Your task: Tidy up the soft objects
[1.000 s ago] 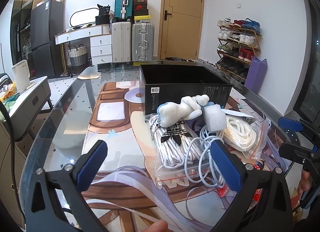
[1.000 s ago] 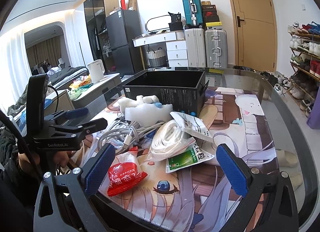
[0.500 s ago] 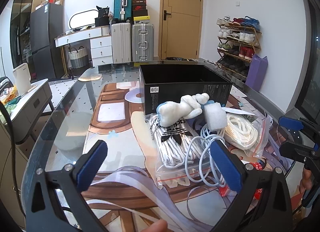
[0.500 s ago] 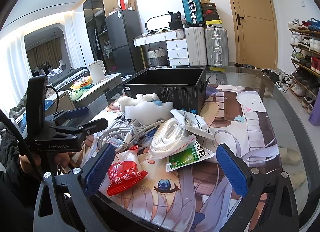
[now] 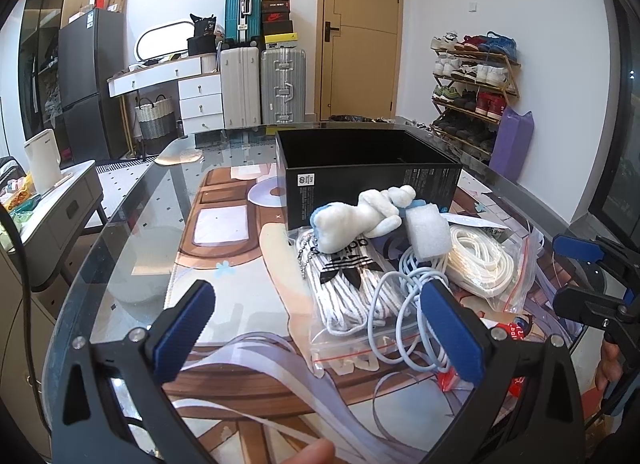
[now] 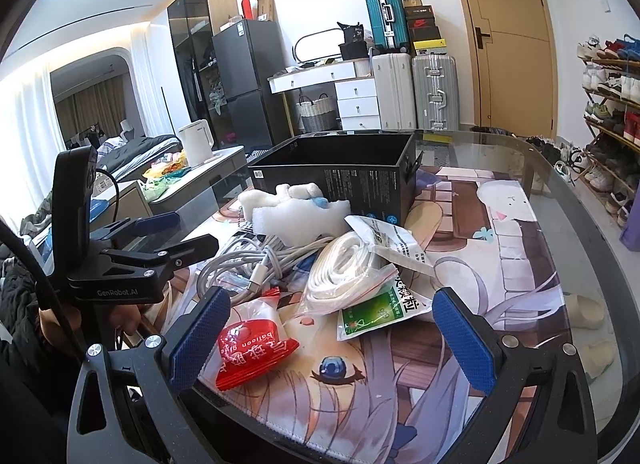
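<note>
Where suitcases (image 5: 262,92) line the wall, clutter covers a glass table (image 5: 132,232).

- The box (image 5: 372,180) sits at the back of the pile, on the table (image 5: 132,232).
- The plush toy (image 5: 360,220) and the foam block (image 5: 428,230) lie just in front of the box.
- The cable (image 5: 400,304) lies on a bag of laces (image 5: 344,284).
- The bag of rope (image 5: 480,264) is to the right of the cable.
- The balloon pack (image 6: 252,348) lies nearest the right gripper (image 6: 328,340).
</note>
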`<control>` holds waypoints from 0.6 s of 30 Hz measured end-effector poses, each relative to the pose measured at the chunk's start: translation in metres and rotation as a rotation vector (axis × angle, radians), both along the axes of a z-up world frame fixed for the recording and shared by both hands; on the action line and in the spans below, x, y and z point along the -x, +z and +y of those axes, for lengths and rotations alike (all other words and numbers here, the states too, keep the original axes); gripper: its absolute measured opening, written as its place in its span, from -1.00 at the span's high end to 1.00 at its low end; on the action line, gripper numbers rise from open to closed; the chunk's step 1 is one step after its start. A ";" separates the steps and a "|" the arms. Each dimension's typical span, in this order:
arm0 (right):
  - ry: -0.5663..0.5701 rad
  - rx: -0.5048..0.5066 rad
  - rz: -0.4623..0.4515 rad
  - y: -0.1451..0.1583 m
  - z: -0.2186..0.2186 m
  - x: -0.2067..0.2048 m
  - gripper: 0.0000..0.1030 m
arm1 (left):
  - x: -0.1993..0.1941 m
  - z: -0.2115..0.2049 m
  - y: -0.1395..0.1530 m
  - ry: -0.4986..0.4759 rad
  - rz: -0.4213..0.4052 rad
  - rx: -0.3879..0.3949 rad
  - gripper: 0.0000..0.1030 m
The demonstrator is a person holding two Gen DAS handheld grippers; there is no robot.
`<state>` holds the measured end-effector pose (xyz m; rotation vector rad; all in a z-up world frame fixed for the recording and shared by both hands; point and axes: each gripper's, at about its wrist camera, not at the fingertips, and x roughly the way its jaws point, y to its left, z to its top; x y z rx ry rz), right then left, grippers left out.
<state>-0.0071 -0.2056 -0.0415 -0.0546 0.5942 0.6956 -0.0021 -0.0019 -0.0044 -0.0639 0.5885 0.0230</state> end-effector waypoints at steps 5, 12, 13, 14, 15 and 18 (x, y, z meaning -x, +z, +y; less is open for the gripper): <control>0.000 -0.007 0.009 -0.001 0.001 -0.004 -0.99 | -0.001 -0.001 0.000 -0.001 0.003 -0.001 -1.00; -0.018 0.001 0.042 -0.005 0.001 -0.013 -0.99 | 0.001 -0.001 0.002 -0.006 0.004 0.003 -1.00; -0.020 0.007 0.043 -0.006 0.001 -0.013 -0.99 | 0.001 -0.001 0.002 -0.006 0.002 0.002 -1.00; -0.027 0.015 0.042 -0.006 0.001 -0.014 -0.99 | 0.001 -0.001 0.002 -0.007 -0.001 0.001 -1.00; -0.034 0.022 0.040 -0.007 0.001 -0.015 -0.99 | 0.001 -0.001 0.003 -0.008 -0.001 0.000 -1.00; -0.030 0.031 0.034 -0.006 0.001 -0.014 -0.99 | 0.002 0.000 0.003 -0.015 0.002 0.007 -1.00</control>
